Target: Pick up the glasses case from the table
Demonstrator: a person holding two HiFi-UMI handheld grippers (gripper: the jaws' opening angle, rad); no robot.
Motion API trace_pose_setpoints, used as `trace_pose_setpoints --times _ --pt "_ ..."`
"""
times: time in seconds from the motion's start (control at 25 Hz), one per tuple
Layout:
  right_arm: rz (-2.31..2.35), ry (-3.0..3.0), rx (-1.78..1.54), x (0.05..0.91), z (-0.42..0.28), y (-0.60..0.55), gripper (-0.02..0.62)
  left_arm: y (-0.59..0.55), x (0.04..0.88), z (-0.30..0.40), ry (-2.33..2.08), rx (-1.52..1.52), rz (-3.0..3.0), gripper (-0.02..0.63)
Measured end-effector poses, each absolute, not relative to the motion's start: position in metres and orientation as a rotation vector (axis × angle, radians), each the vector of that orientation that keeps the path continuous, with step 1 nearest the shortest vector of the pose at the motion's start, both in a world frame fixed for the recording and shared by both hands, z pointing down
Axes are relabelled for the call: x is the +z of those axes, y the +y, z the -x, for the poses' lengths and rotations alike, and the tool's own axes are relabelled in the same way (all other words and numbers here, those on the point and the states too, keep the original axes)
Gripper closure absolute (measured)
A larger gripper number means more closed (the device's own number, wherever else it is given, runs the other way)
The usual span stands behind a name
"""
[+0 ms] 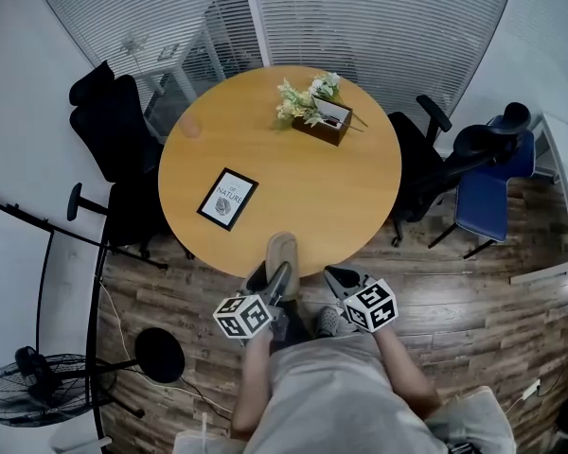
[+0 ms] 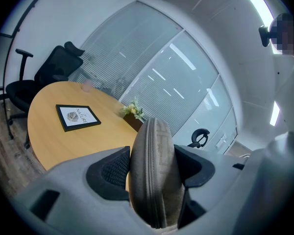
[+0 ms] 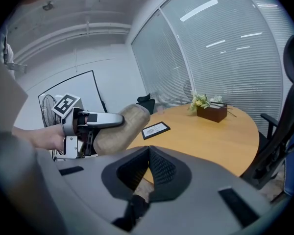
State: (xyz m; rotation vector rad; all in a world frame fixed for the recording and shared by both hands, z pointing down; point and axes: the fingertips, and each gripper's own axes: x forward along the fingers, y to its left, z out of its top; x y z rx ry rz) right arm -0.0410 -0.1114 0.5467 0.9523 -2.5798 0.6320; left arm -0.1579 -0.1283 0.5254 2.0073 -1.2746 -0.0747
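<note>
Steadiness counts: the left gripper, clamped on the glasses case, should carry it level, clear of the table, while the right gripper sits closed, empty.

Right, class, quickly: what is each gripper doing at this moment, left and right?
Left gripper: closed on the glasses case.
Right gripper: closed, holding nothing.

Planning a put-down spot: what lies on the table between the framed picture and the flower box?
Nothing: the table is bare wood from the framed picture to the flower box, clearest in the head view.
</note>
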Motion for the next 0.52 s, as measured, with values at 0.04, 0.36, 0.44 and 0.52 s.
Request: trace_pose_setpoints --times 0.04,0.36,0.44,0.52 --pt "-0.954 -2.581 0.632 0.5464 0.0406 -0.1108 0.598 -0.1278 0.5251 0.1571 -1.273 -0.074 -2.009 0.330" --pt "-0.953 -2.601 0.635 0.5455 0.0357 -0.1073 0.598 -0.1242 0.5272 0.1512 -1.271 -0.068 -2.006 0.330" --pt "-0.951 -2.605 0.634 0.5455 0.0348 -0.1056 0.598 -0.1235 0.5275 0.1500 -1.270 -0.067 -2.007 0.330" --pt "-0.949 -2.607 0.633 0.5458 0.0341 -0.1038 0.598 -0.1225 0.5278 0.1494 -1.270 -0.066 -2.008 0.330"
